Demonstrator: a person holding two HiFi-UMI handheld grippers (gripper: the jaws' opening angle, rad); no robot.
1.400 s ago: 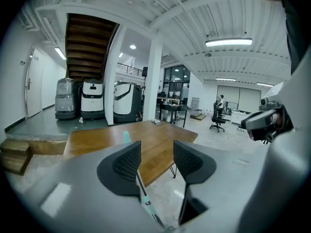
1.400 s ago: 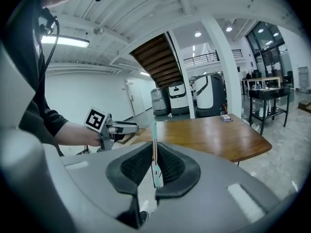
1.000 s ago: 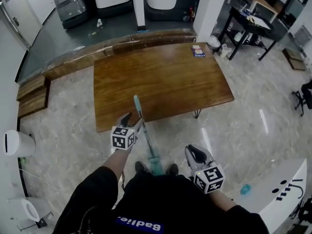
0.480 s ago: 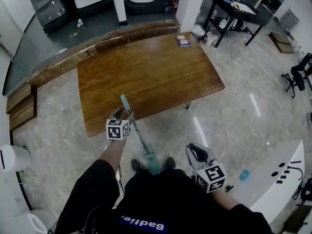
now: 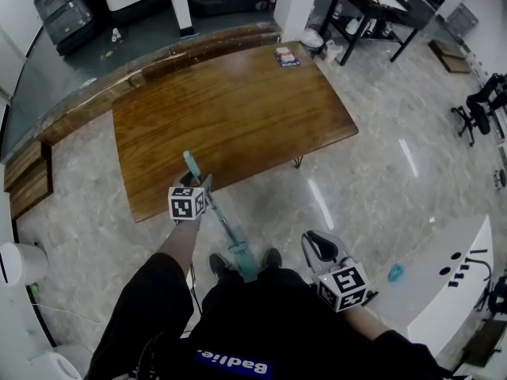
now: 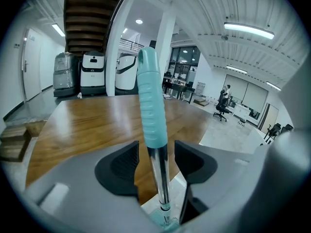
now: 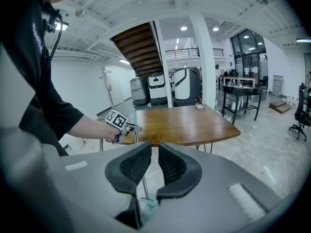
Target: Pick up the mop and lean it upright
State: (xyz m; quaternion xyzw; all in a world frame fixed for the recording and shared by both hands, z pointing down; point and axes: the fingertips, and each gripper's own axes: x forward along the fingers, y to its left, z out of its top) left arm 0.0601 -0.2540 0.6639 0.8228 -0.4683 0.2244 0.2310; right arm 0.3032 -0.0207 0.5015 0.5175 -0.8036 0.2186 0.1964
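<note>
Spreading under everything is a glossy stone floor, and on it stands a broad wooden table. At its near edge a person in a black top stands with a gripper in each hand. The mop stands steeply tilted, with its head on the floor between the person's shoes. Its teal grip reaches up by the table's edge, though I cannot tell whether it touches the wood. The left gripper sits high on the pole, just under that grip. Its jaws are closing with the shiny pole between them, and the dark pads stand a little off it on either side. The right gripper hangs low by the person's right hip, well apart from the mop. Its jaws are almost together with only a slit between them, and nothing is in it.
</note>
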